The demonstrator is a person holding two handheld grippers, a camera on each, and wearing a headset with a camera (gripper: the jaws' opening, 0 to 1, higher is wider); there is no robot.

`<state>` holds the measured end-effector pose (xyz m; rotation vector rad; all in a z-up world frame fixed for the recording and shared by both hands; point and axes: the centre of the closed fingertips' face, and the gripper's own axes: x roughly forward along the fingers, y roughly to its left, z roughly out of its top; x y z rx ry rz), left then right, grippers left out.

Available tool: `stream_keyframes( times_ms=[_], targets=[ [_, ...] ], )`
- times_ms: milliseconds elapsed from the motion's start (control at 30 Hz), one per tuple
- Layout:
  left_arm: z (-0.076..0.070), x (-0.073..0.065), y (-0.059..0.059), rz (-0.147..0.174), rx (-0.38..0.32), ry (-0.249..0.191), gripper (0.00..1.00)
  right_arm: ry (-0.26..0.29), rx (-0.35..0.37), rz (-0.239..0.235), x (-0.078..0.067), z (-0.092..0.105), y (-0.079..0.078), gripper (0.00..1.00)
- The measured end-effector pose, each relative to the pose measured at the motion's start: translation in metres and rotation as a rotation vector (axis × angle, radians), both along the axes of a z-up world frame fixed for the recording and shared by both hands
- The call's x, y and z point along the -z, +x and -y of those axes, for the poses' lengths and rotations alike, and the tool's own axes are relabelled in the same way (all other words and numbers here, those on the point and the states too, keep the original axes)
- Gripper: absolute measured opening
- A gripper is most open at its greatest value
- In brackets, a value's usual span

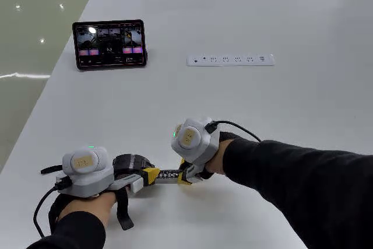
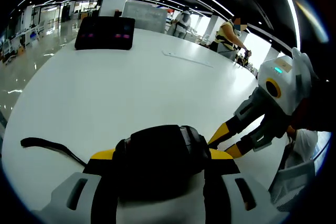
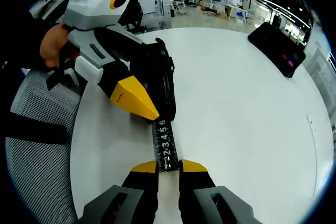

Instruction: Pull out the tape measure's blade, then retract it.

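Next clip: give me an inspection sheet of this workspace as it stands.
Surface: white table, clean.
Job's things: tape measure case on the table; blade drawn out a short way.
Clutter: tablet propped up, screen lit; power strip lying flat.
Tools: left tool shut on the case; right tool shut on the blade's end.
Cables: black cable at the right tool; second cable at the left.
Surroundings: glossy floor; mesh chair.
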<state>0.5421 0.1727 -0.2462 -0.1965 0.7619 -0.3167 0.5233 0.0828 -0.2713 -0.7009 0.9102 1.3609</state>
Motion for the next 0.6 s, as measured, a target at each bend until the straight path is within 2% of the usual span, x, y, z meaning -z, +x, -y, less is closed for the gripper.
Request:
stream_keyframes(
  times_ms=[233, 367, 600],
  targets=[
    [0.0000, 0.0001, 0.0005, -0.001, -0.002, -0.002, 0.61, 0.009, 0.000, 0.007, 0.0001, -0.0039, 0.0008, 0.10],
    [-0.0003, 0.0001, 0.0016, -0.002, -0.004, -0.005, 0.61, 0.007, -0.042, 0.019, 0.0000, -0.0058, 0.0008, 0.10],
    [-0.0002, 0.0004, 0.0024, -0.002, -0.005, -0.008, 0.61, 0.017, 0.001, -0.012, -0.0001, -0.0084, 0.0029, 0.11]
  ],
)
